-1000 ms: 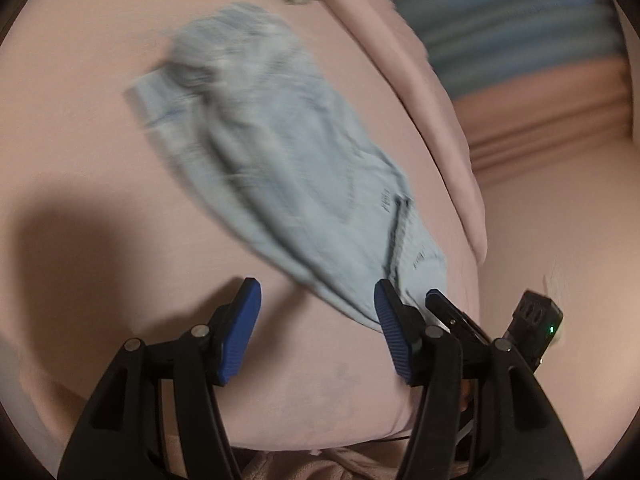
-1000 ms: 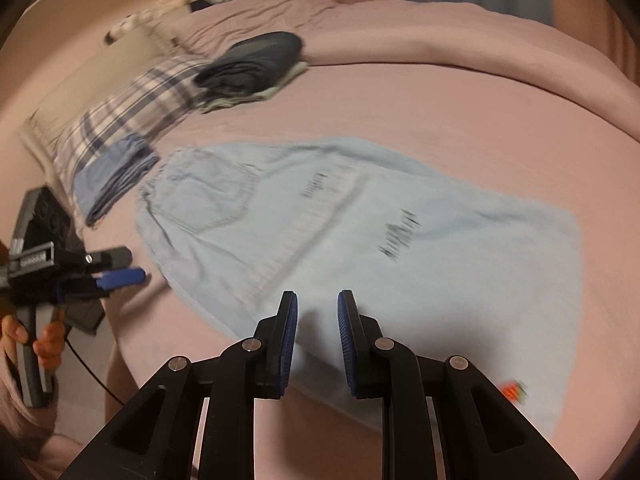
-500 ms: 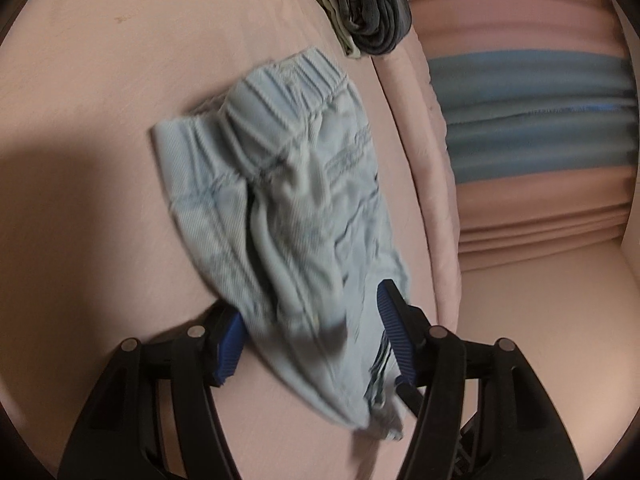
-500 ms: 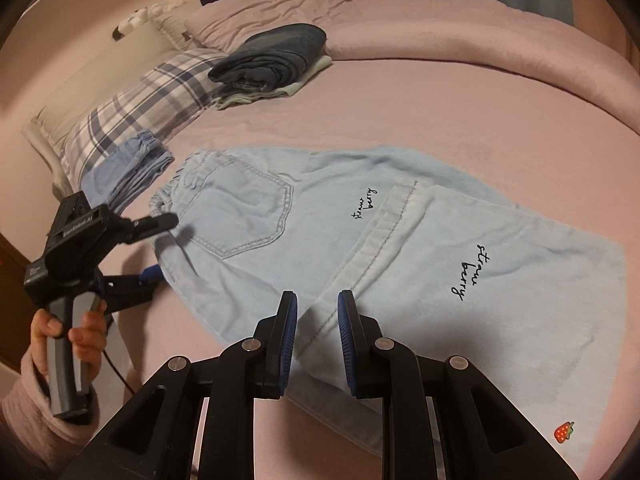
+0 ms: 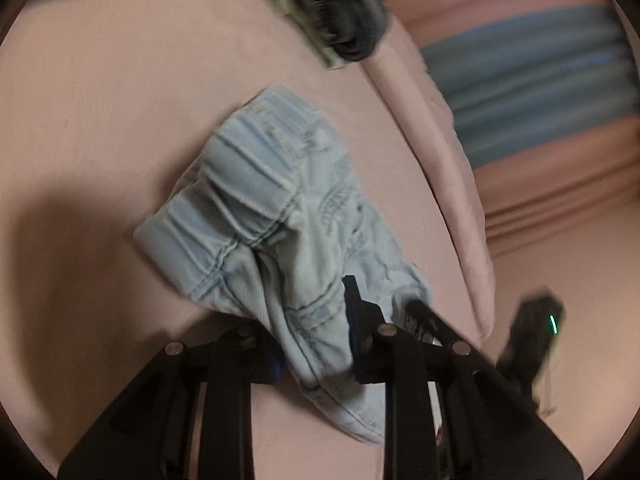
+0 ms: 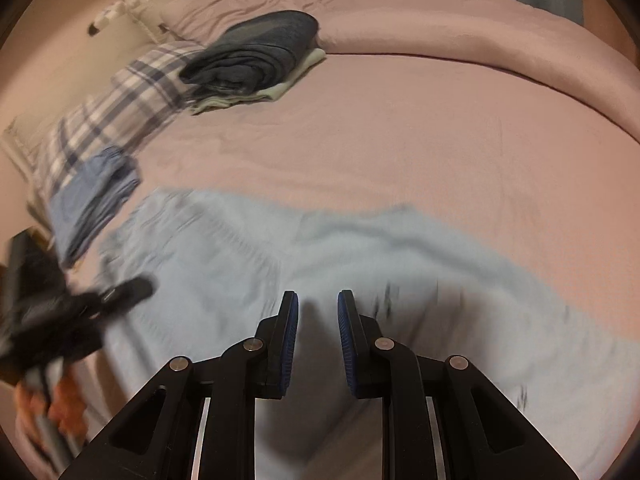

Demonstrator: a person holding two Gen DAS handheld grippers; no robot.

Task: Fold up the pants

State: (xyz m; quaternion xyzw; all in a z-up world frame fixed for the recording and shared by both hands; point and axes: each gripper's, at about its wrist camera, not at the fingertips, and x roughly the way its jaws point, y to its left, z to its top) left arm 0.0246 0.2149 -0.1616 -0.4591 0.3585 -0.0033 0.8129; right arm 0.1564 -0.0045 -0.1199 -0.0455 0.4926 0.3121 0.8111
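Light blue denim pants (image 6: pixel 248 264) lie spread on the pink bed (image 6: pixel 400 128), waistband to the left, blurred by motion. In the left wrist view the pants' elastic waistband (image 5: pixel 256 200) is bunched up, and my left gripper (image 5: pixel 316 344) is shut on the waistband fabric. My right gripper (image 6: pixel 318 320) hovers over the middle of the pants with its blue pads a narrow gap apart and nothing between them. The left gripper also shows at the left edge of the right wrist view (image 6: pixel 80 304), held by a hand.
A stack of dark folded clothes (image 6: pixel 256 60) sits at the back of the bed, also seen in the left wrist view (image 5: pixel 340 12). A plaid pillow (image 6: pixel 120 112) and a folded blue garment (image 6: pixel 92 200) lie at the left. A rolled pink duvet (image 6: pixel 460 40) runs along the far side.
My left gripper has closed on the waistband and bunched it up. The right gripper has moved forward over the pants, and the fabric has shifted.
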